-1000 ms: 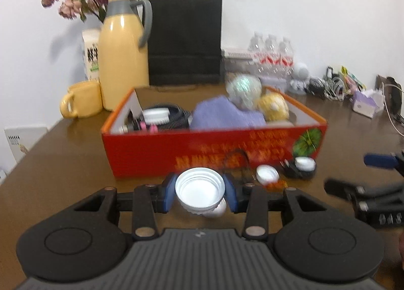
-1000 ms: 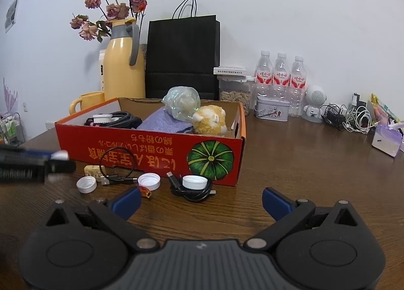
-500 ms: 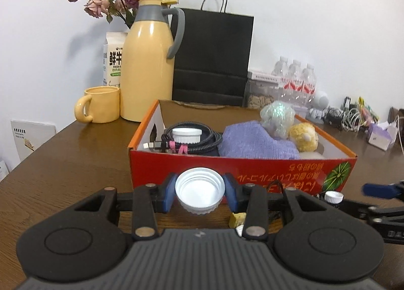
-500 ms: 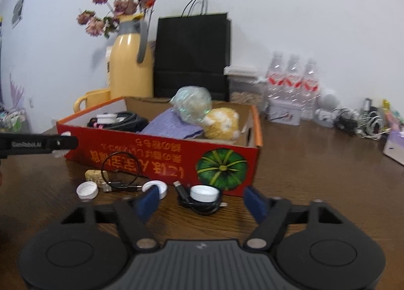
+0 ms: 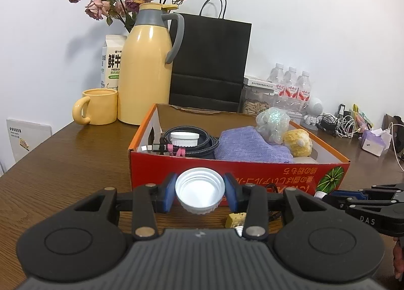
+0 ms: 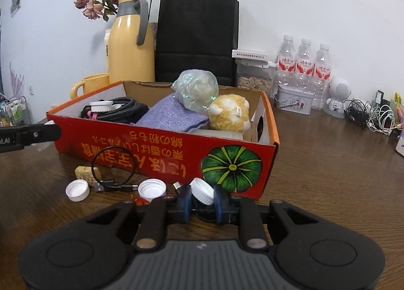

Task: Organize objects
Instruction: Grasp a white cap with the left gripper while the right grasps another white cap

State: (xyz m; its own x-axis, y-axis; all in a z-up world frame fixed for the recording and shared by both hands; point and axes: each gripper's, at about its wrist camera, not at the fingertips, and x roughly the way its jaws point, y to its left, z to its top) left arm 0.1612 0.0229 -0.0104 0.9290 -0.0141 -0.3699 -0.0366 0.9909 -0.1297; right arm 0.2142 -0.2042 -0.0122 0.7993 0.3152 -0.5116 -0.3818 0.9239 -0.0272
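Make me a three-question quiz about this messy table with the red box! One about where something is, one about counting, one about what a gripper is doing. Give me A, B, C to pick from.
1. Where is the fluffy yellow toy?
A. inside the red box
B. on the table beside the mug
C. in the black bag

2. How many water bottles stand by the wall?
A. one
B. three
C. five

3. What is the left gripper doing?
A. hanging empty
B. gripping a cable
C. holding a white cap

Answers:
1. A, the toy sits in the box next to the purple cloth.
2. B, three red-labelled bottles show in a row in both views.
3. C, the cap sits pinched between the blue pads, open side facing the camera.
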